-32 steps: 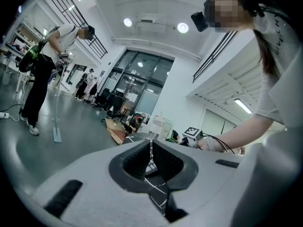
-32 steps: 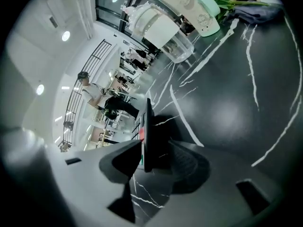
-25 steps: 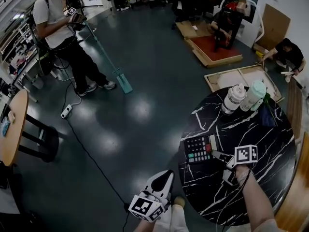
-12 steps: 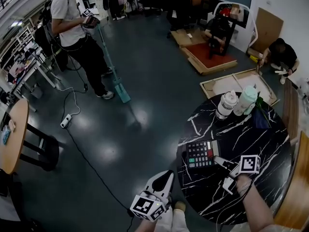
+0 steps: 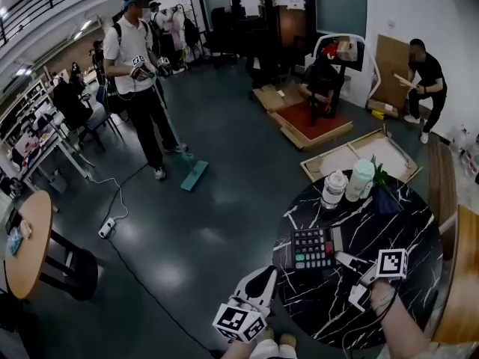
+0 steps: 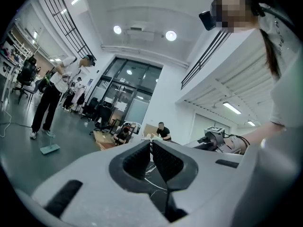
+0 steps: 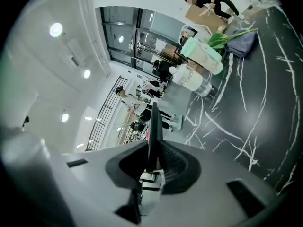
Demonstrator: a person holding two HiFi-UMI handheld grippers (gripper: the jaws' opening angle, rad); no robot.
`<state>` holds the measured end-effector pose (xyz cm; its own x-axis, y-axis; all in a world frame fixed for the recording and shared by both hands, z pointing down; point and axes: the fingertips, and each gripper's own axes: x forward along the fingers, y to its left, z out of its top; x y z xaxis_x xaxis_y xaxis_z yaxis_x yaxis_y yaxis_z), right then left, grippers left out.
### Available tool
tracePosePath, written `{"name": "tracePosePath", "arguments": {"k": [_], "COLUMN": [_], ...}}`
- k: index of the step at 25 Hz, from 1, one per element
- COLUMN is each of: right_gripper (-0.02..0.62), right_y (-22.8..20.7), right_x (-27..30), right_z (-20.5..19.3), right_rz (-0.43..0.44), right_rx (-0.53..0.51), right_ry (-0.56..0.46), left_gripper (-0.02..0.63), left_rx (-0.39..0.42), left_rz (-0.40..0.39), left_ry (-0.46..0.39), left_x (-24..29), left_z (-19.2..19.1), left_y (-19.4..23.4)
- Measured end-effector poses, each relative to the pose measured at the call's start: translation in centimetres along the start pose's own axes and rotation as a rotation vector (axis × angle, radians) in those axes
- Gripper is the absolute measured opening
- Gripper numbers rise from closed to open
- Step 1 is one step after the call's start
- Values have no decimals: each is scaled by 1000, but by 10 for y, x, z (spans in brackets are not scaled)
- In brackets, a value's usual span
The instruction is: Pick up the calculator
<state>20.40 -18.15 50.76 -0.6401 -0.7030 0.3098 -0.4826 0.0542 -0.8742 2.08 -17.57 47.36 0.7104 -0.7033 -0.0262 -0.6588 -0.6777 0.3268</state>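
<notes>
The calculator [image 5: 313, 248], dark with grey, red and green keys, hangs over the left part of the black marble table [image 5: 397, 223]. My right gripper [image 5: 343, 258] is shut on its right edge. In the right gripper view the calculator [image 7: 153, 126] shows edge-on as a thin dark slab clamped between the pads. My left gripper [image 5: 267, 272] hovers off the table's left rim above the floor. Its jaws [image 6: 151, 144] are shut with nothing between them, pointing level across the room.
A white bottle [image 5: 333, 189], a green cup [image 5: 360, 179] and a blue cloth with a green stem [image 5: 387, 198] stand at the table's far side. A person with a mop [image 5: 138, 73], a floor cable [image 5: 107, 228] and a round wooden table [image 5: 26, 245] lie to the left.
The right gripper has lifted the calculator up off the table. The left gripper has risen too. The head view has tilted up, showing more of the room.
</notes>
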Motion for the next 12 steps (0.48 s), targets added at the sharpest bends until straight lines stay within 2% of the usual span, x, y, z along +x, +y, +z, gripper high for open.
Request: {"name": "tracePosePath", "arguments": {"k": [7,12], "right_gripper": [60,58], "right_y": [60,57], "right_x": [-21,-29], "right_z": [-9,-9], "right_rz": [113,110], "right_rx": [40,21], "right_ry": [-69,-85], "left_gripper": [8,8], "left_rx": [19,45], "left_rz": [-40,-57], "left_ry": [-38,-52], "left_x": [-5,1], "left_z": [43,55], "left_y": [-10,-19]}}
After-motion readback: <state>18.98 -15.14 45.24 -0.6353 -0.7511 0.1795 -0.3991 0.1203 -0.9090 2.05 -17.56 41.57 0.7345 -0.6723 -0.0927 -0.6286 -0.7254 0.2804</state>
